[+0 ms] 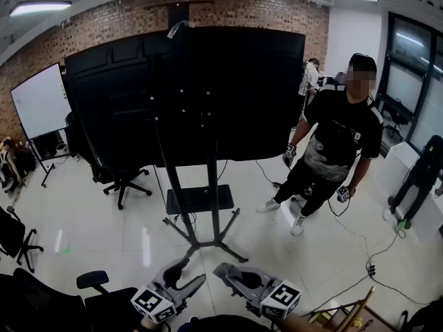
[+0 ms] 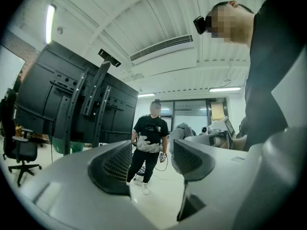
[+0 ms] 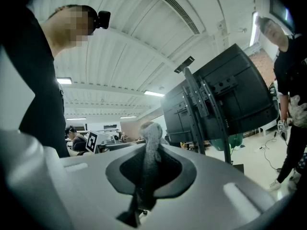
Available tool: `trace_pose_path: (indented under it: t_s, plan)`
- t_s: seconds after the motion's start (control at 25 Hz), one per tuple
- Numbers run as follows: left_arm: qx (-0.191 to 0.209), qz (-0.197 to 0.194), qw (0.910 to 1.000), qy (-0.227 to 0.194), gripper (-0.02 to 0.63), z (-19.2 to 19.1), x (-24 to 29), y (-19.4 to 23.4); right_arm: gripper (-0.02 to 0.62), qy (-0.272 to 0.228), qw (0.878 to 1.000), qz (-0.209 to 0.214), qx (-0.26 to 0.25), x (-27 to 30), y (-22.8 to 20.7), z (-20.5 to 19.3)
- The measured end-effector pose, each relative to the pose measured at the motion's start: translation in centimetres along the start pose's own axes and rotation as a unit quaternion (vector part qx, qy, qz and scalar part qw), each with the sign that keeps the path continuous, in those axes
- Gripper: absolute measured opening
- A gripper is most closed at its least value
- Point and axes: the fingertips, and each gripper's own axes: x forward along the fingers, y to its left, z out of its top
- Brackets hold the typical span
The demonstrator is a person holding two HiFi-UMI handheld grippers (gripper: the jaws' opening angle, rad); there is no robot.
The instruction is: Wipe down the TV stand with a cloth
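Brick wall (image 1: 263,12) at bk, whiteboard (image 1: 40,102) L, glossy white floor (image 1: 83,220), blk office chairs (image 1: 121,178) (several), strip lights (image 1: 40,7).

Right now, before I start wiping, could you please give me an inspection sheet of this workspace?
Surface: pale glossy floor, reflecting the ceiling lights.
Job's things: TV stand upright, carrying black screens; grey cloth held in the right gripper.
Clutter: office chairs left of the stand.
Grippers: left gripper open, nothing between its jaws; right gripper shut on the cloth.
Cables: cables trail over the floor right of the stand.
Surroundings: standing person right of the stand; whiteboard at the left; brick wall behind.
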Motion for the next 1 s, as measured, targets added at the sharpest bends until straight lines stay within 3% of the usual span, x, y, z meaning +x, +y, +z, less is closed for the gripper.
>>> trace_pose_path:
  t_s: [0.28,0.56,0.84,1.0]
  plan:
    - [0.003,0.014,0.9999,0.000,0.296,-0.2,0.7,-0.5,0.026,0.000,1.000,-0.004,-0.015,-1.4,-1.1,1.1]
    - [0.012,0.036,0.9993,-0.004,0.296,0.6,0.3,2.2,0.026,0.002,0.999,-0.020,-0.031,-1.1,-3.1,0.9]
    - [0.022,0.049,0.9985,-0.012,0.296,1.5,0.7,7.4,0.026,0.005,0.999,-0.015,-0.035,2.0,-4.6,1.5]
    - [0.025,0.039,0.9988,-0.017,0.296,2.3,1.7,10.7,0.026,0.003,0.999,-0.036,-0.036,4.5,-6.5,2.3]
